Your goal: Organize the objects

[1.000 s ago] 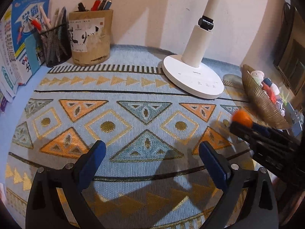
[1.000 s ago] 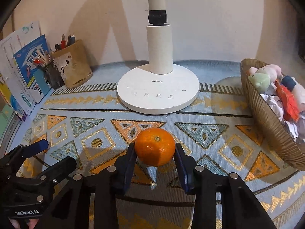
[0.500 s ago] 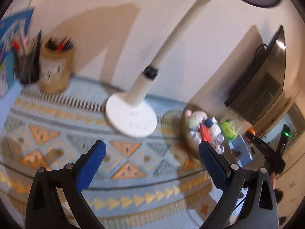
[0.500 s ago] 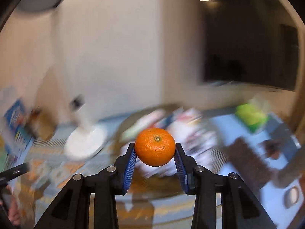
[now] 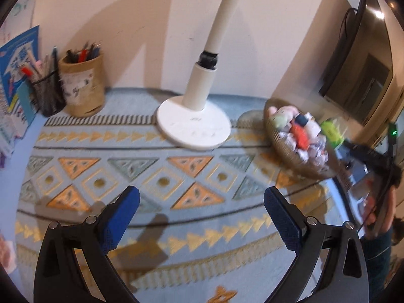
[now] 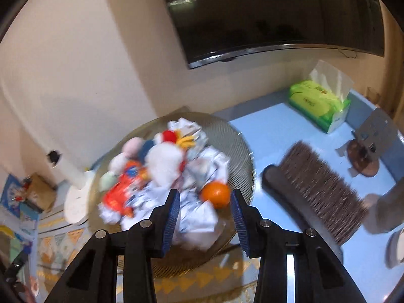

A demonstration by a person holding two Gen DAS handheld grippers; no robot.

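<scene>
right gripper [image 6: 205, 205]: jaws opening, nothing pinched | orange [image 6: 216, 195] let go, looks perched near the basket [image 6: 242, 149] rim on crumpled paper (blurry tbh) | risk: rolls off the heap | left gripper [image 5: 200, 214]: wide open, empty

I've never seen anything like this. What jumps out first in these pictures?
The bright orange catches the eye, lying in the woven basket on crumpled paper and soft toys, just ahead of the right gripper, whose blue jaws are opening and no longer touch it. In the other view the left gripper hangs wide open over a patterned mat, with a white lamp behind it.
</scene>
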